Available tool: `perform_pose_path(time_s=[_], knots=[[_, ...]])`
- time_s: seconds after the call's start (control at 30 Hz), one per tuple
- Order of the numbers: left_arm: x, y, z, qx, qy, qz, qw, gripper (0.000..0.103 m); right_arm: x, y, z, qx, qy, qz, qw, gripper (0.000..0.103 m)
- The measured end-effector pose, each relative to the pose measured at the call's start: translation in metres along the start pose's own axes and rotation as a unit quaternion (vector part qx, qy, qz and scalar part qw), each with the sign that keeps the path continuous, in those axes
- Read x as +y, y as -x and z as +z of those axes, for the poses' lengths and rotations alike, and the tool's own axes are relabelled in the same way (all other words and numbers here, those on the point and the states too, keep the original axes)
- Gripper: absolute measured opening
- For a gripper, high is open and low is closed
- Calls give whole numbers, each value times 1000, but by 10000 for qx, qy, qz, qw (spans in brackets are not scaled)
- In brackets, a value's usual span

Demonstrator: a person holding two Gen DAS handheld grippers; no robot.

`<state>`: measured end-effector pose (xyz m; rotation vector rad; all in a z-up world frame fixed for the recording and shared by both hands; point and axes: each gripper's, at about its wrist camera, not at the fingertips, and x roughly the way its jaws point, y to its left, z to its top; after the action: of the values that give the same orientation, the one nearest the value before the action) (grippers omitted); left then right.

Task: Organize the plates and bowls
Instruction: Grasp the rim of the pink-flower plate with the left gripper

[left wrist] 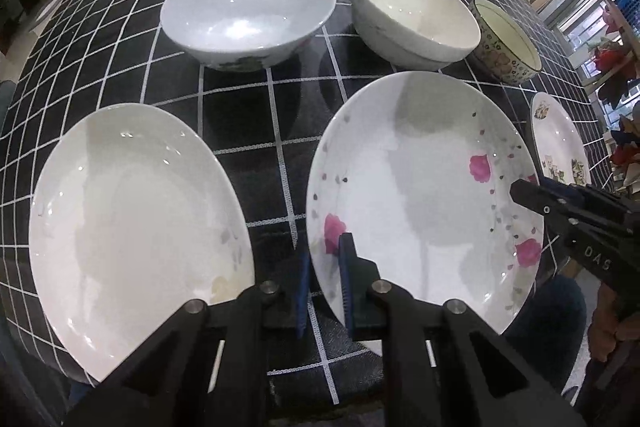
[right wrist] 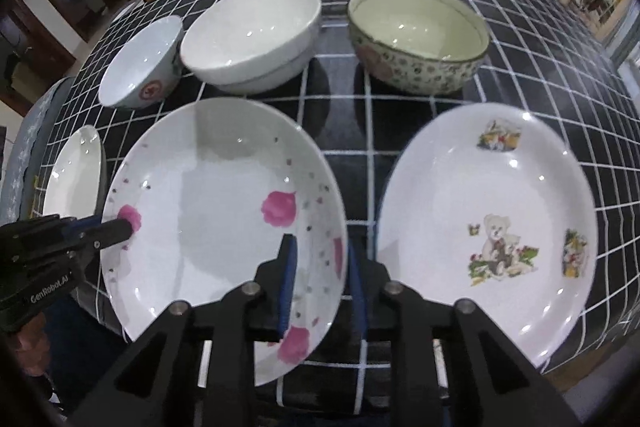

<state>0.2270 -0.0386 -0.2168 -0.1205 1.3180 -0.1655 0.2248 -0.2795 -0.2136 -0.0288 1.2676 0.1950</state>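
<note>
Tablecloth (left wrist: 240, 115) in black with a white grid covers the table, and six dishes sit on it in two rows. Along the far edge stand three bowls: a pale blue bowl (left wrist: 248, 15) with a chipped rim, a white bowl (left wrist: 412, 15) and a floral bowl (left wrist: 506, 43), the last two nearly touching. Along the near edge lie three plates: a plain white plate (left wrist: 132, 227) toward the left corner, a pink-flowered plate (left wrist: 420, 195) in the middle and a bear-print plate (right wrist: 488, 227) toward the right corner. Strips of bare cloth separate the plates from each other and from the bowls; the near rims of the plates reach close to the table edge.

Both tools meet the pink-flowered plate. The left gripper (left wrist: 324, 291) straddles its left rim, one blue pad inside the plate and one outside, drawn close together and pinching the rim. The right gripper (right wrist: 320, 287) straddles the opposite rim, one pad over the plate and the other in the gap beside the bear-print plate; whether its pads press the rim cannot be told.
</note>
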Motion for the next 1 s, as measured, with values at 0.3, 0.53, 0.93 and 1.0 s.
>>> perform_pose_path(time_s=[0.3,0.53,0.93,1.0], knots=[[-5,0,-4,-6,-81,119,9999,12,13,-3,-3,45,46,-374,9993,28],[-9,9,-14,-10,-182,185,9997,12,7,-1,-6,118,-445,-151,9988,28],[14,44,-27,-258,-21,224,9994,12,31,22,-6,-111,-332,-20,9994,28],[19,51,-29,-319,-19,354,9989,13,39,26,-4,-151,-282,30,9995,28]])
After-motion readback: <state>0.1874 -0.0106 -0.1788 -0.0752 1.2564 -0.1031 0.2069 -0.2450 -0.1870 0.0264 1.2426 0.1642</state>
